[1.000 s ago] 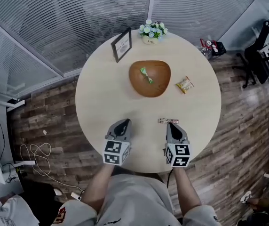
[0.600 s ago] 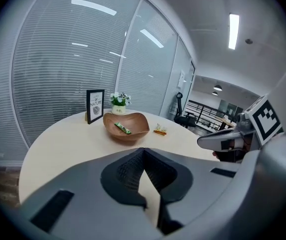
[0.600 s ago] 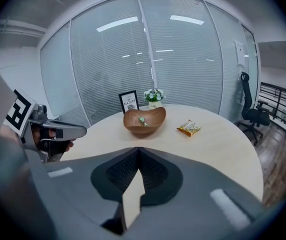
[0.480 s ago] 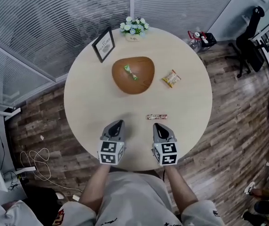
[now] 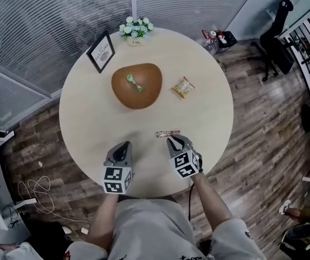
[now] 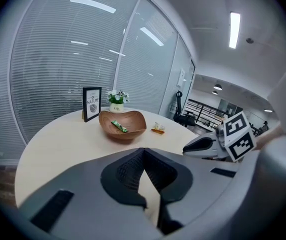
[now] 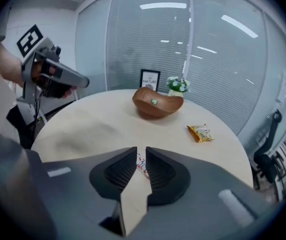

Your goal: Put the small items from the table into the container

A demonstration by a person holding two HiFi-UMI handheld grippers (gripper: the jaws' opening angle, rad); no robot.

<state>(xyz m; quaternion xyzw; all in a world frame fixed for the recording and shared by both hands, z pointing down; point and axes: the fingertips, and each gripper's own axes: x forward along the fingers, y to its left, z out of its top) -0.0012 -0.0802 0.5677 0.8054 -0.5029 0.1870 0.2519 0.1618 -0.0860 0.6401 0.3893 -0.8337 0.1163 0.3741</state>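
Observation:
A brown wooden bowl sits mid-table with a green-wrapped candy inside. A yellow snack packet lies to its right. A thin candy bar lies nearer me, just beyond the tips of my right gripper. In the right gripper view the bar shows through a thin slit between the jaws of the right gripper, which are just beginning to part; nothing is gripped. My left gripper hovers shut and empty over bare table, its jaw tips touching in the left gripper view.
A framed picture and a small pot of flowers stand at the round table's far edge. Wood floor surrounds the table; an office chair stands far right, and glass walls with blinds lie behind.
My right gripper has dropped toward the table and rolled, its tips now close to the candy bar. The left gripper has shifted a little and lowered.

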